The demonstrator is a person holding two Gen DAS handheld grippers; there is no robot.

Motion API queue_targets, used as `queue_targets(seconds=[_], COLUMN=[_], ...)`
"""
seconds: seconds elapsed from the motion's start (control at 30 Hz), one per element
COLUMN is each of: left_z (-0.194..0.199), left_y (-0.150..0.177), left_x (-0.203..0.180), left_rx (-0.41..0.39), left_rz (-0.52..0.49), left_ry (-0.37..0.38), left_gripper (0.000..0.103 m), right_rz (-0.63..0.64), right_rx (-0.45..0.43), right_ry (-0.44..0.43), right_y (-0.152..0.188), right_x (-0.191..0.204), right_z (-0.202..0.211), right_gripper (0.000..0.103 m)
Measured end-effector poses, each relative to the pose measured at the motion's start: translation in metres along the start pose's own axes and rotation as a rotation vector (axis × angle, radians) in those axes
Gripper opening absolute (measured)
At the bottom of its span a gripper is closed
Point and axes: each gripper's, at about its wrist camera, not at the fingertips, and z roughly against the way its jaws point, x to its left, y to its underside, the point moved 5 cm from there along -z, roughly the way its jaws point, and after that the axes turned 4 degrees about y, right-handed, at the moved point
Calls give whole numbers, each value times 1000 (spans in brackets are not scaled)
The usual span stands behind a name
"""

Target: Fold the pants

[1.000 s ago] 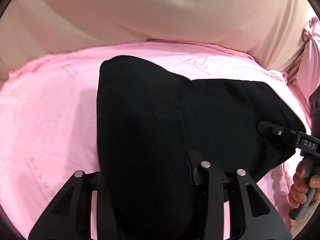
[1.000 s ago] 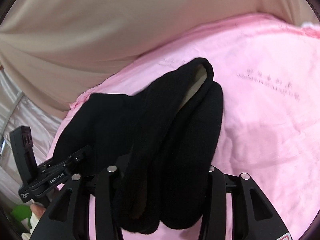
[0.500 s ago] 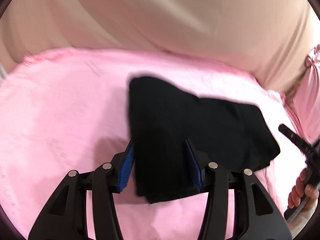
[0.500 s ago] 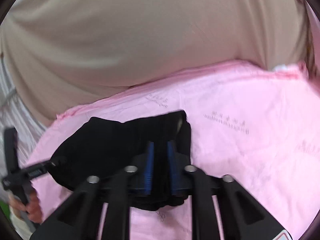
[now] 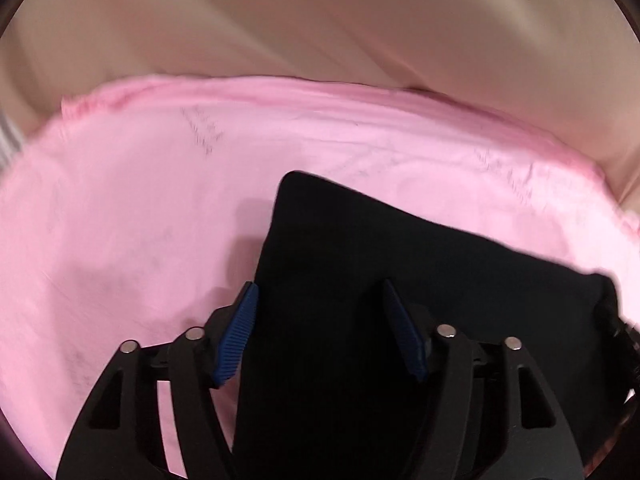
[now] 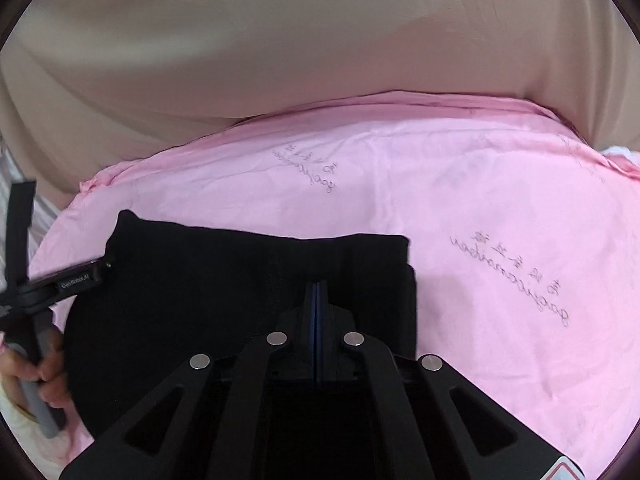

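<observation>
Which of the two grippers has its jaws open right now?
The left gripper: its blue pads stand apart, having just been opening, over the folded black pants without pressing them. The right gripper has its pads pressed together, nothing between them.

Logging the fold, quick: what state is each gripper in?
Left gripper: open, just been opening, over the black pants, not pressing them.
Right gripper: shut, empty.

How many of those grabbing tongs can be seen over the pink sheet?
2. The left tongs stand open over the black pants, having just widened. The right tongs are shut, nothing between them, above the folded pants' right end. The pink sheet lies underneath.
</observation>
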Motion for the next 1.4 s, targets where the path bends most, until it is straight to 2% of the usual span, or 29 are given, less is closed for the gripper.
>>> queue_targets(seconds=[0.03,0.1,0.2,0.27,0.37,0.43,0.5,0.53,0.6,0.7,0.73,0.77,0.83,0.87,0.93,1.03,1.1,1.23,1.4], left_z=[5,17,22,35,68,88,96,92,74,82,86,87,80,80,91,121,135,151,162], left_y=[0,0,4,6,18,29,53,60,78,80,78,77,78,79,83,93,101,119,141], left_x=[1,-1,-4,-4,-3,-3,-5,-4,-2,4,4,4,4,4,2,-5,-7,-13,-17], left_rx=[-12,-58,-73,-78,-122,-138,-98,-77,-38,-69,-75,-80,-57,-51,-57,-95,-105,-88,-81], left_rz=[-6,-62,-78,-74,-118,-141,-158,-160,-176,-160,-158,-160,-162,-146,-145,-183,-193,-192,-200], left_ry=[-9,-76,-92,-80,-84,-78,-35,-32,-66,-65,-64,-72,-77,-69,-70,-69,-59,-31,-54], left_gripper=[63,63,62,62,62,64,65,65,67,68,68,68,68,68,67,67,67,67,68], right_rz=[7,31,79,33,17,5,27,14,-42,-14,-1,17,53,39,-3,5,19,23,-3], right_rx=[-15,-49,20,4,-56,-24,16,8,11,-55,-50,-19,44,10,22,-51,-84,-90,-80], right_ry=[-14,-44,105,81,5,-13,21,13,-3,-13,-21,-15,52,41,34,10,23,52,80], right_y=[-1,3,17,18,24,45,64,70,70,68,71,77,89,89,84,81,86,104,129], right_x=[7,17,6,2,14,14,10,5,2,11,14,15,9,8,8,17,23,28,21], right_z=[9,28,-1,12,61,75,62,57,65,98,100,90,57,60,76,111,128,141,152], right_gripper=[0,0,0,0,0,0,0,0,0,0,0,0,0,0,0,1,1,1,1])
